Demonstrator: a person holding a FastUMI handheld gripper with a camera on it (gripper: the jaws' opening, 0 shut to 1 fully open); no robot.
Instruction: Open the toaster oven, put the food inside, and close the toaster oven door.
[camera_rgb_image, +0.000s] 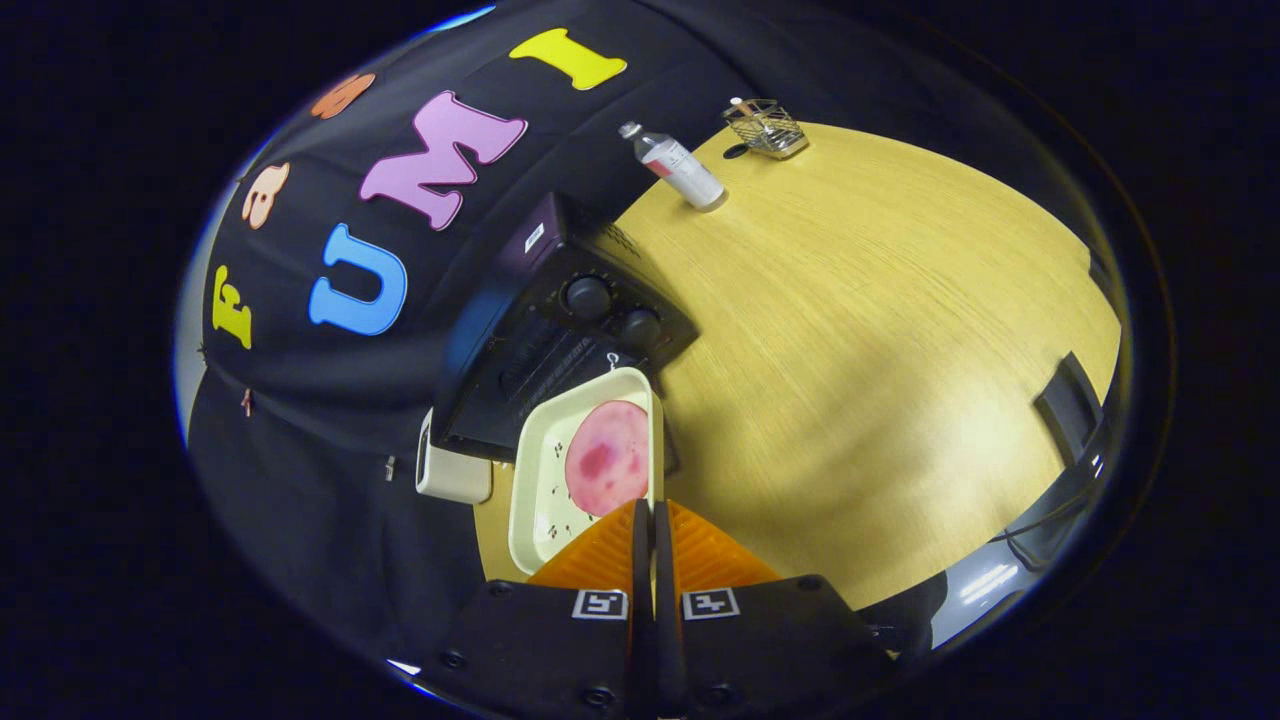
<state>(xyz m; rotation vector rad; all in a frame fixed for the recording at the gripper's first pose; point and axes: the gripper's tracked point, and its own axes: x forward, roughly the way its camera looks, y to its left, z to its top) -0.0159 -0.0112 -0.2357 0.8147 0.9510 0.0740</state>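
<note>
Your jaws are pressed together on the near rim of the cream tray (545, 470), which carries a pink slice of meat (607, 458). Just beyond the tray sits the black toaster oven (560, 320) on the table (870, 380). Farther off stand a plastic bottle (680, 167) and a wire basket (766, 128).

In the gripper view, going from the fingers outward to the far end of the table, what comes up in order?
Gripper, fingers closed on the rim of the cream tray → pink slice of food on the tray → black toaster oven → plastic bottle → wire basket.
</note>
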